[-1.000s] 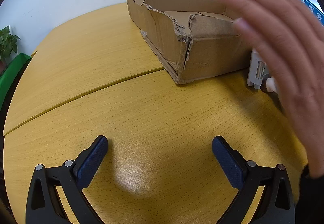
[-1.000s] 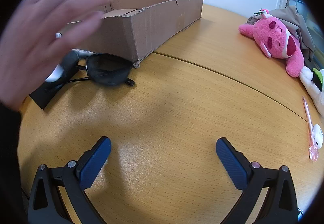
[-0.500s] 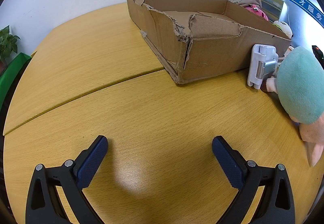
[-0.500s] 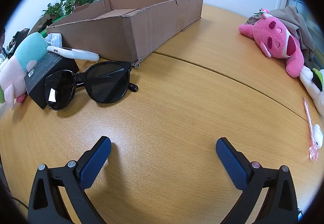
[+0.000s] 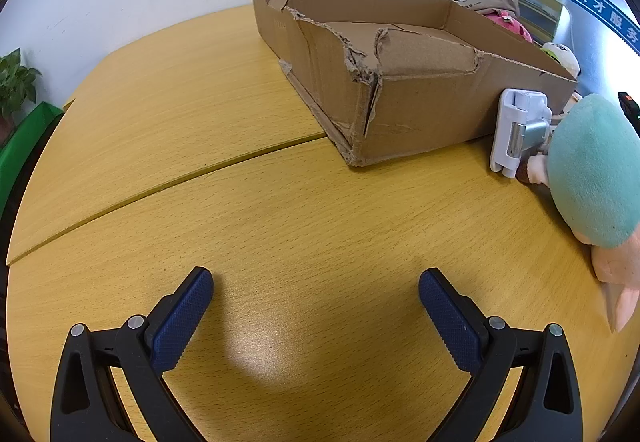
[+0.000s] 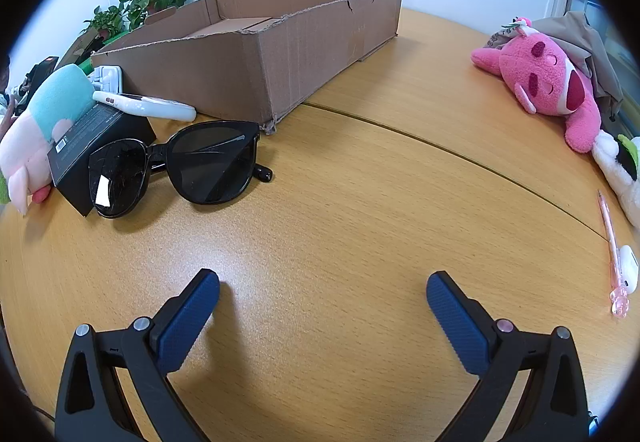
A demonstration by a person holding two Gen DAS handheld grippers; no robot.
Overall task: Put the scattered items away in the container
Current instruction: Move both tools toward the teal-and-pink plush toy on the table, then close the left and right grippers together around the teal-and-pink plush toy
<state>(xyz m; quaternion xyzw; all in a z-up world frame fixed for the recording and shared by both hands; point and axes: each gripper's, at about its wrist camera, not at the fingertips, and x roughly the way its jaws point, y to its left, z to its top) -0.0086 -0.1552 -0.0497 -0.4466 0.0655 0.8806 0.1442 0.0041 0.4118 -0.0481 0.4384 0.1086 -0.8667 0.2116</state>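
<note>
Left wrist view: left claw spread wide and empty, low over the bare wooden surface. The cardboard box, the container, stands ahead and to the right, its near corner torn and its wall creased. A white clip stand leans beside the box wall, touching a teal-and-pink plush that is cut off by the right edge. Likely risk: a push against the torn corner could fold the wall inward, and the plush, soft and bulky, may slip from a shallow pinch. The box floor is only partly seen; whether anything lies inside cannot be told. Beyond the far wall, bits of other toys show but are mostly hidden.

Right wrist view: right claw likewise spread and empty above the surface. Nearest are black sunglasses, resting partly on a black carton; behind them lie a white handheld device and the same plush. Well apart at right are a pink plush, a white plush cut by the frame, and a pink pen. Likely risks: squeezing a lens could crack it (one lens shows a glare patch or sticker, unclear which); lifting the glasses may drag the carton; the thin pen may roll away. The cloth behind the pink plush is hard to identify.
</note>
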